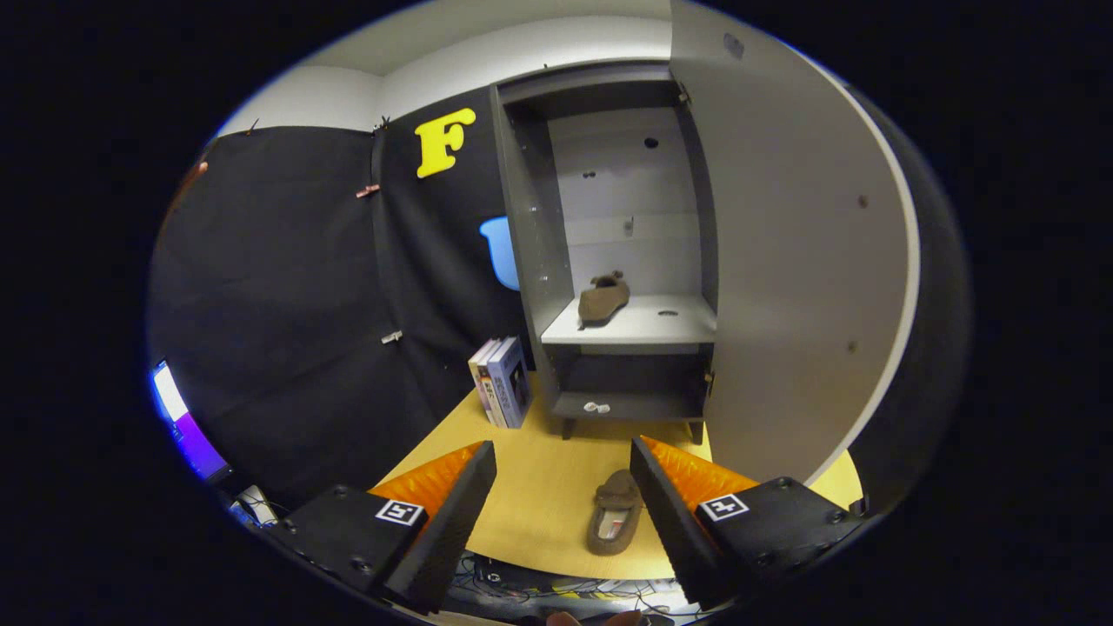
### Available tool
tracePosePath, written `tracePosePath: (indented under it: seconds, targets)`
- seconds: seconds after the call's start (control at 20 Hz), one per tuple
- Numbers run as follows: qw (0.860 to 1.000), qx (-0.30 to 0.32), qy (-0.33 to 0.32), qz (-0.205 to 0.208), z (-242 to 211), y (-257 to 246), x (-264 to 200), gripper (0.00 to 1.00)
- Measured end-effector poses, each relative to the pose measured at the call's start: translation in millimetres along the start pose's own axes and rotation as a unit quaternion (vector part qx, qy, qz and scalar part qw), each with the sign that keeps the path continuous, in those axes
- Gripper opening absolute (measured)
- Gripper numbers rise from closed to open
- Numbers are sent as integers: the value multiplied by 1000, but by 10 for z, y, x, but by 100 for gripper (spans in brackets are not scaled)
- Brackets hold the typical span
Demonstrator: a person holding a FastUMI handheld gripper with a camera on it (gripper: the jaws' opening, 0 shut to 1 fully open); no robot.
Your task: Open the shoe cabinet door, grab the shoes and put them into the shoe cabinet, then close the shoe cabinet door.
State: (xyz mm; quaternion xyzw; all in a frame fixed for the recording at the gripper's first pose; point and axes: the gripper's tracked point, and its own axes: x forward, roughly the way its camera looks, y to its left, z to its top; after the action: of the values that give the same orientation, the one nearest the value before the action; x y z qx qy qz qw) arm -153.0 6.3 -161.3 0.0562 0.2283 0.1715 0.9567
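The shoe (614,523) still to be stowed lies on the wooden table (539,487) in the lower centre of the frame, between your two fingers and nearer the right one, opening upward and pale lining showing. It looks like a soft brown slipper: judge it light, limp and easily crushed, with a fuzzy surface that should not slip. Take it across the heel collar or the side wall, one finger inside the opening and one outside; a pinch over the toe would likely fold it.

Your gripper (563,496) stands wide open and holds nothing.

The shoe cabinet (532,226) occupies the upper centre. Its door (800,261) is swung fully open to the right. The middle shelf (648,326) carries the other shoe (603,298) at its left side; the right half of that shelf is bare save a small dark mark. The bottom compartment (626,382) holds a small pale object that cannot be identified. Books (503,382) stand on the table just left of the cabinet base.

Judgement: door opened, one shoe placed, one remaining, door closing outstanding.
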Motion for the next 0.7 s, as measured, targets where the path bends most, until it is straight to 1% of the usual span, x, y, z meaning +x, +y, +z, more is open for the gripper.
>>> tracePosePath:
  seconds: [0.1,0.2,0.4,0.55,0.7]
  targets:
    - [999,2,35,-7,-317,6,210,99]
    - [997,20,72,-15,-635,35,428,100]
    - [988,61,140,-38,-1267,-12,913,99]
    - [981,59,175,-63,-1724,-118,1242,99]
    - [974,65,203,-76,-2098,-243,1484,99]
